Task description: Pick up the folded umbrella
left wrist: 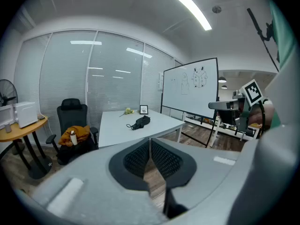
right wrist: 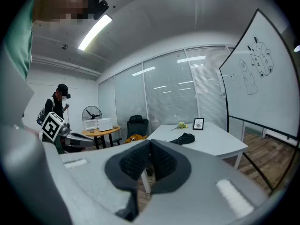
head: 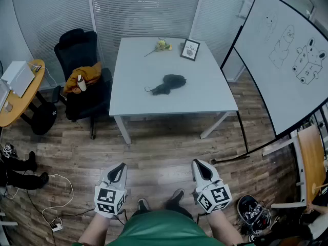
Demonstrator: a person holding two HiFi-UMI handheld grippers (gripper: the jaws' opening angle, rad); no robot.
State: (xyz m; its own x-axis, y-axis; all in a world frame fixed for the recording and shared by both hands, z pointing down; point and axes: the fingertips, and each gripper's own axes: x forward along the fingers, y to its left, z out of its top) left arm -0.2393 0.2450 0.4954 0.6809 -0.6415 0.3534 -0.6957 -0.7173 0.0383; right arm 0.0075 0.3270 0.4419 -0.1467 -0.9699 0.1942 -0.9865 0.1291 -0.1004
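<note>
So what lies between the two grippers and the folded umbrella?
Head view: only bare wooden floor, then the white table's near edge and bare top, before the folded umbrella.

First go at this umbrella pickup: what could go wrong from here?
Both the left gripper and the right gripper are shut and empty; reaching the folded umbrella like that might only push it across the table. The whiteboard stand's foot lies on the floor near the path: a trip hazard.
</note>
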